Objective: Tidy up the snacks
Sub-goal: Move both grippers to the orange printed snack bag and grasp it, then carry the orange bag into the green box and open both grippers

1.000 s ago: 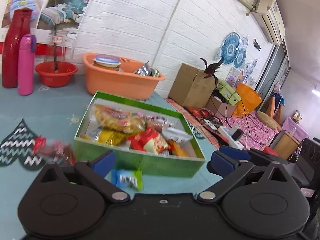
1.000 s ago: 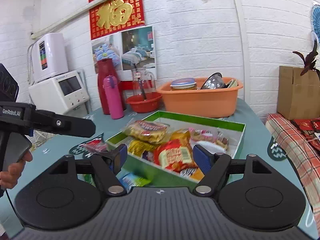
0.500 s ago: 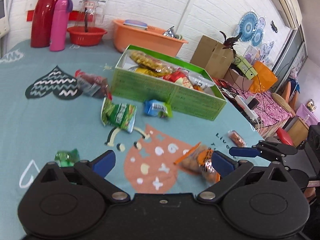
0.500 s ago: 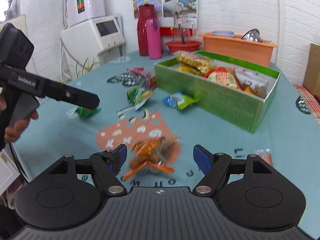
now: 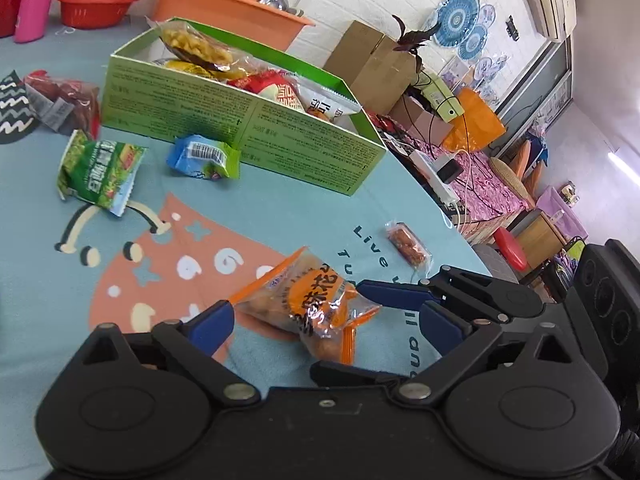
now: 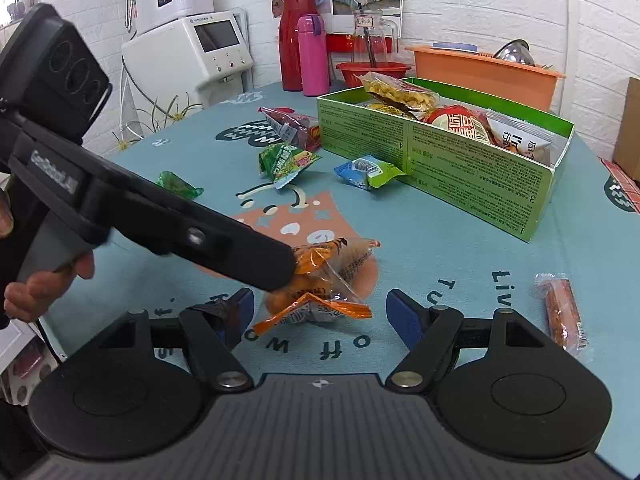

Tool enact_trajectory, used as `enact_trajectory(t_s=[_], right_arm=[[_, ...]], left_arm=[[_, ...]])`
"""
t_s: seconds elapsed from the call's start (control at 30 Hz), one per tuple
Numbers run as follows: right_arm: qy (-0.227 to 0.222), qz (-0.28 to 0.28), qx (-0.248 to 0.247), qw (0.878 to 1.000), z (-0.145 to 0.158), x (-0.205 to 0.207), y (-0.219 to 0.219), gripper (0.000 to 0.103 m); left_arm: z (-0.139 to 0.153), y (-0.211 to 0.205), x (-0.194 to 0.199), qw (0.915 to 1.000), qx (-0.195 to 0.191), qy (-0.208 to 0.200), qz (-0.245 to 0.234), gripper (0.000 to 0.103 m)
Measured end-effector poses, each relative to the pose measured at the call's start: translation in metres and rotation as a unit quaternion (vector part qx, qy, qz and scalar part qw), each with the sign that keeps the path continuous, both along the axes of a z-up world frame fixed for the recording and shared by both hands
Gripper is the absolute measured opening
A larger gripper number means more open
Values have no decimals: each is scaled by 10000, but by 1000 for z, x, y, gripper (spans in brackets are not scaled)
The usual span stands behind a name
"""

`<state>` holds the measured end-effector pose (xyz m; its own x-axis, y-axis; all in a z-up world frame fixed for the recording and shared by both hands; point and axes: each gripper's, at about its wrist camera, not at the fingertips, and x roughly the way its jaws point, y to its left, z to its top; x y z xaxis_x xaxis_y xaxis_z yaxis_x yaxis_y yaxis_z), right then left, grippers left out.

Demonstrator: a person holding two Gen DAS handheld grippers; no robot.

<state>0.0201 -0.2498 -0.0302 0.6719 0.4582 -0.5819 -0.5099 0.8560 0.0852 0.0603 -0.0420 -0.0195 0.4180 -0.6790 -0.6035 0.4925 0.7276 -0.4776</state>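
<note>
Two hand-held grippers close in on an orange packet lying on a patterned teal table. The left hand-held gripper stands wide, its blue pads on either side of the packet and not touching it. The right hand-held gripper is also wide, with the packet between its fingertips; in its view the left tool reaches in from 9 o'clock, its tip over the packet's top edge.

At 12 o'clock from the packet sits a green box already loaded with snacks. Just in front of the box lies a blue-green pouch; at 10 o'clock lie a green bag and, farther back, a dark red bag. A small sausage stick lies apart at 3 o'clock in the right view.
</note>
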Motion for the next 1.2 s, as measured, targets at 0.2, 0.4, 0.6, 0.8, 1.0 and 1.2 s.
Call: enact_trajectory(t_s=[0.2, 0.4, 0.6, 0.8, 1.0, 1.2], right_arm=[[52, 73, 139, 9999, -5, 9, 2, 103], [118, 128, 142, 9997, -8, 12, 2, 84], [130, 53, 219, 9997, -5, 13, 1, 76], [13, 40, 211, 9998, 3, 14, 0, 75], [-250, -82, 300, 9992, 18, 21, -7, 74], [-616, -269, 373, 9970, 39, 38, -18, 74]], left_arm=[[-6, -6, 11, 9999, -8, 100, 14, 103], [-7, -16, 3, 9984, 447, -295, -199, 93], [-2, -17, 2, 9979, 452, -401, -217, 81], [15, -21, 2, 9964, 404, -686, -281, 76], [36, -29, 14, 9945, 293, -959, -314, 73], [62, -44, 37, 9896, 300, -1351, -401, 73]])
